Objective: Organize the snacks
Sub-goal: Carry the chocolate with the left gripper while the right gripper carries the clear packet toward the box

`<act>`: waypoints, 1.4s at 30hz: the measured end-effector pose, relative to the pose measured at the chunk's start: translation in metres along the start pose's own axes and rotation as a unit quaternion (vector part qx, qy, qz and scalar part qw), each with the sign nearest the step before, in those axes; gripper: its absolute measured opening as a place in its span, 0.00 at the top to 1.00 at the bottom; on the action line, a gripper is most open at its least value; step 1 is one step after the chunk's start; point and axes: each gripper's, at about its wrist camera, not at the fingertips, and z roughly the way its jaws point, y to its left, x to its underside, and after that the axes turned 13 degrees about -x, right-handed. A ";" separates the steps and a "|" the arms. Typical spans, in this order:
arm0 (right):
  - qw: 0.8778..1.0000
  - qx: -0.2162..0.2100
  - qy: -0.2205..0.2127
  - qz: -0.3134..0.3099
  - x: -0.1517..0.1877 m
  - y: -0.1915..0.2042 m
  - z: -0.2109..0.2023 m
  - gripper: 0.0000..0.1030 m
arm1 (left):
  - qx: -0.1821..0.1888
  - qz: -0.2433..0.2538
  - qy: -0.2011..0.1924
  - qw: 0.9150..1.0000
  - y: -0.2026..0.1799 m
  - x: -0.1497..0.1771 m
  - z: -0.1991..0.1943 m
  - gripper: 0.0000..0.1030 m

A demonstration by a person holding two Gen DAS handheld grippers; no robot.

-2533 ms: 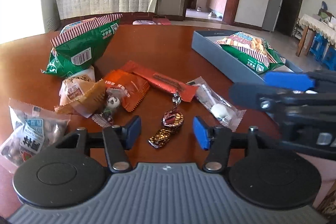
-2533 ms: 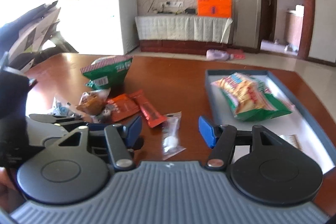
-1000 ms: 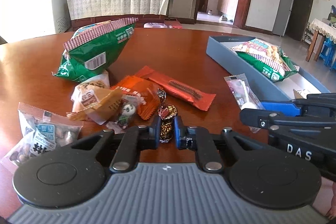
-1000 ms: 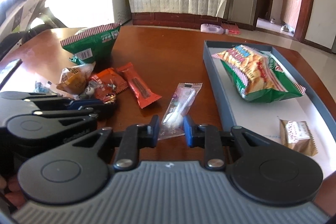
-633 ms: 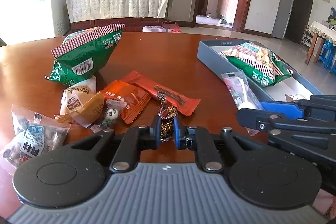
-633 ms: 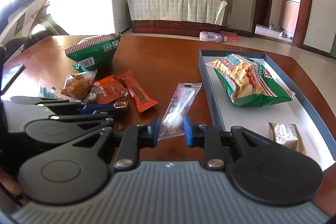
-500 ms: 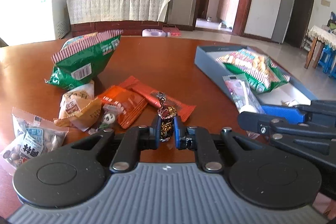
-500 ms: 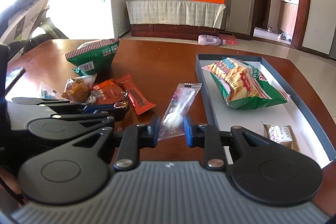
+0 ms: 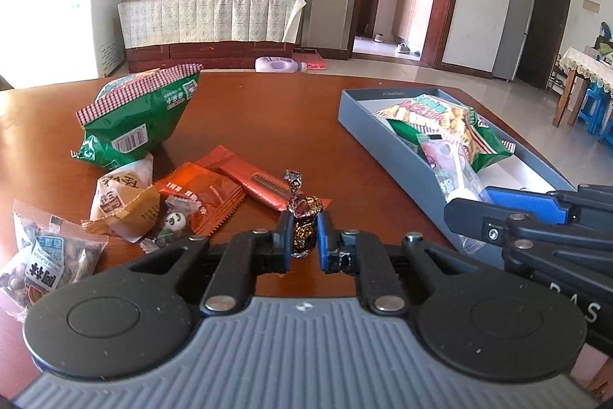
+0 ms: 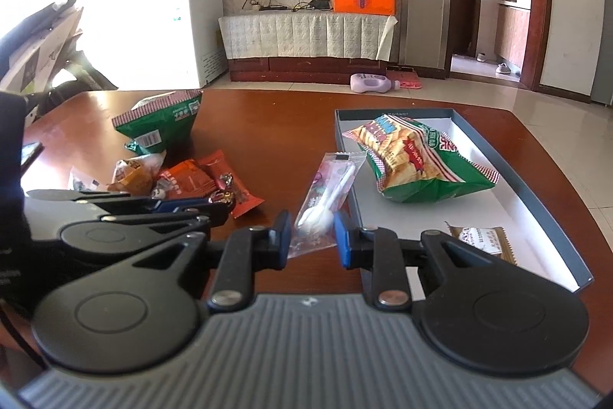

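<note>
My left gripper point(image 9: 304, 236) is shut on a foil-wrapped candy point(image 9: 302, 213) and holds it above the brown table. My right gripper point(image 10: 312, 236) is shut on a clear lollipop packet point(image 10: 329, 190), lifted beside the left wall of the grey tray point(image 10: 536, 194). The packet also shows in the left wrist view point(image 9: 448, 163) over the tray. The tray holds a green and yellow chip bag point(image 10: 417, 160) and a small brown packet point(image 10: 484, 240). Loose snacks lie at the table's left: a green bag point(image 9: 141, 117), orange-red packets point(image 9: 214, 194), a nut bag point(image 9: 46, 259).
The tray's near right floor point(image 10: 498, 206) is bare white. The table edge point(image 10: 551, 156) runs just right of the tray. My left gripper's body shows in the right wrist view point(image 10: 115, 217). A phone point(image 10: 28, 152) lies at the far left.
Both grippers have risen a little with their snacks. The lollipop packet now hangs over the tray's left wall. Earlier still, both grippers were open and closed on these items.
</note>
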 end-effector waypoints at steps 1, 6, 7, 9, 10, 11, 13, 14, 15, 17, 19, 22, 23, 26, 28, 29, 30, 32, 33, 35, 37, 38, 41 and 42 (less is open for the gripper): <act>1.000 0.000 -0.001 0.000 0.000 0.000 -0.001 0.73 | 0.001 0.001 -0.003 1.000 -0.002 0.000 -0.001 0.85; 1.000 0.004 -0.008 0.001 0.001 -0.003 -0.008 0.73 | 0.006 0.005 -0.010 1.000 -0.011 -0.003 -0.005 0.85; 1.000 0.005 -0.010 0.002 0.001 -0.004 -0.010 0.73 | 0.007 0.006 -0.010 1.000 -0.013 -0.003 -0.006 0.85; 1.000 0.008 -0.014 0.004 0.001 -0.006 -0.013 0.73 | 0.012 0.007 -0.011 1.000 -0.017 -0.003 -0.007 0.85; 1.000 0.009 -0.015 0.005 0.002 -0.007 -0.015 0.73 | 0.014 0.008 -0.012 1.000 -0.018 -0.004 -0.008 0.85; 1.000 0.010 -0.016 0.006 0.002 -0.008 -0.016 0.73 | 0.015 0.009 -0.014 1.000 -0.020 -0.004 -0.009 0.85; 1.000 0.013 -0.018 0.008 0.002 -0.011 -0.018 0.73 | 0.017 0.011 -0.015 1.000 -0.024 -0.004 -0.011 0.85; 1.000 0.014 -0.019 0.009 0.002 -0.013 -0.020 0.73 | 0.017 0.011 -0.016 1.000 -0.025 -0.004 -0.012 0.85; 1.000 0.015 -0.020 0.010 0.003 -0.013 -0.021 0.73 | 0.018 0.011 -0.016 1.000 -0.026 -0.004 -0.012 0.85; 1.000 0.016 -0.021 0.012 0.003 -0.015 -0.023 0.73 | 0.019 0.012 -0.017 1.000 -0.028 -0.004 -0.014 0.85; 1.000 0.016 -0.022 0.013 0.004 -0.016 -0.024 0.73 | 0.018 0.014 -0.018 1.000 -0.030 -0.004 -0.015 0.85; 1.000 0.016 -0.022 0.013 0.004 -0.017 -0.025 0.73 | 0.016 0.016 -0.018 1.000 -0.031 -0.003 -0.015 0.85; 1.000 0.016 -0.023 0.014 0.004 -0.017 -0.025 0.73 | 0.017 0.014 -0.017 1.000 -0.030 -0.002 -0.015 0.86; 0.999 0.016 -0.025 0.017 0.004 -0.019 -0.027 0.73 | 0.023 0.006 -0.020 1.000 -0.025 -0.004 -0.017 0.87; 0.999 0.016 -0.025 0.018 0.004 -0.020 -0.027 0.73 | 0.027 0.004 -0.025 0.999 -0.022 -0.005 -0.020 0.88; 0.999 0.016 -0.025 0.017 0.004 -0.020 -0.026 0.73 | 0.030 0.003 -0.028 0.999 -0.019 -0.005 -0.022 0.88; 0.999 0.015 -0.025 0.017 0.004 -0.020 -0.026 0.73 | 0.033 0.002 -0.032 0.999 -0.017 -0.006 -0.024 0.88; 0.999 0.015 -0.026 0.018 0.004 -0.021 -0.028 0.73 | 0.037 0.003 -0.039 0.999 -0.013 -0.007 -0.029 0.88; 0.999 0.014 -0.027 0.019 0.004 -0.021 -0.028 0.73 | 0.038 0.003 -0.041 0.998 -0.011 -0.007 -0.030 0.88; 0.999 0.013 -0.029 0.020 0.003 -0.021 -0.028 0.73 | 0.036 0.001 -0.043 0.998 -0.007 -0.008 -0.032 0.88; 0.999 0.013 -0.031 0.021 0.002 -0.021 -0.028 0.73 | 0.034 -0.003 -0.044 0.998 -0.005 -0.010 -0.033 0.89; 0.999 0.012 -0.031 0.020 0.002 -0.021 -0.028 0.73 | 0.034 -0.005 -0.044 0.998 -0.005 -0.011 -0.034 0.89; 0.999 0.013 -0.031 0.017 0.004 -0.021 -0.029 0.73 | 0.036 -0.003 -0.047 0.998 -0.008 -0.013 -0.037 0.89; 0.999 0.014 -0.032 0.017 0.004 -0.021 -0.030 0.73 | 0.037 -0.001 -0.048 0.998 -0.011 -0.013 -0.038 0.89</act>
